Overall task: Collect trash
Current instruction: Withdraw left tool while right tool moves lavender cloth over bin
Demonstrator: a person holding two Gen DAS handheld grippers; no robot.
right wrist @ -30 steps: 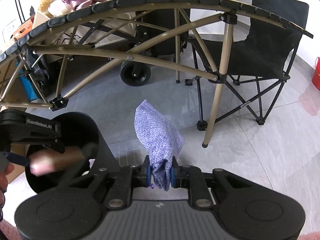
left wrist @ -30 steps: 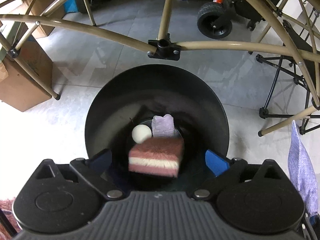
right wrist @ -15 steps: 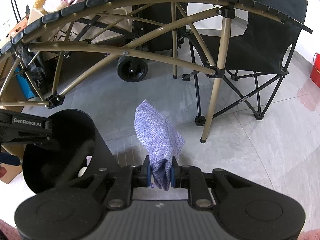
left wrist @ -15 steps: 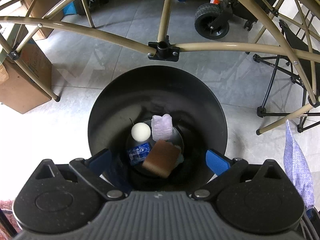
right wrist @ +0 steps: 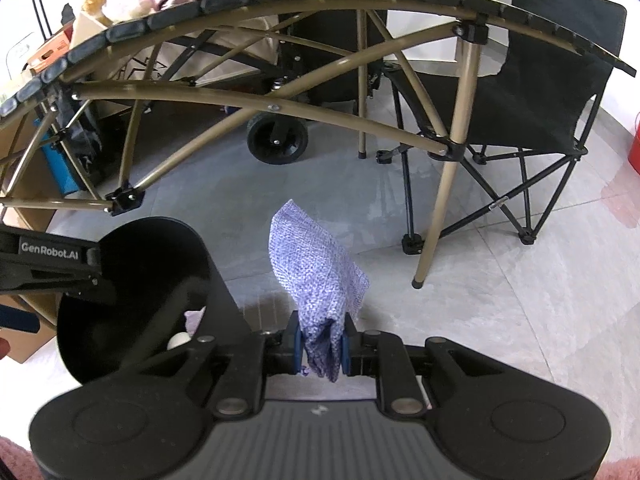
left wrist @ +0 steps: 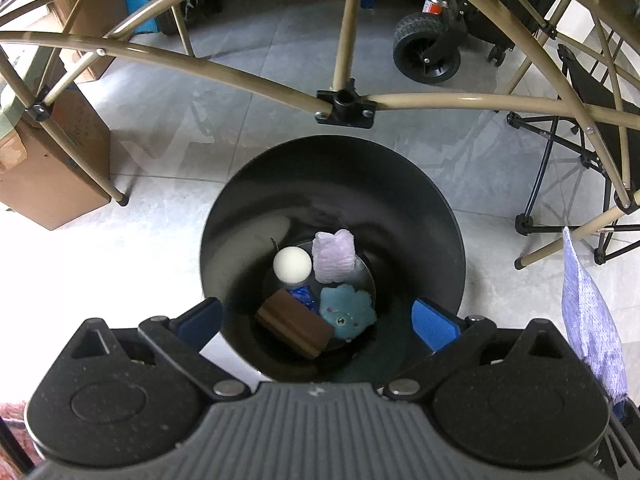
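Pinching purple cloth [right wrist: 316,280] in clenched right gripper [right wrist: 320,350]; left gripper [left wrist: 316,320] spread, empty, above bin [left wrist: 440,216].

Bin sits at ten o'clock from cloth. Risk: limp cloth drapes on rim or catches table frame [right wrist: 256,104] if released early.

The left gripper [left wrist: 316,320] is pointed steeply downward, its jaws spread wide with nothing between them. The right gripper [right wrist: 322,346] is angled downward and forward, its jaws clamped together on a purple cloth [right wrist: 316,276].
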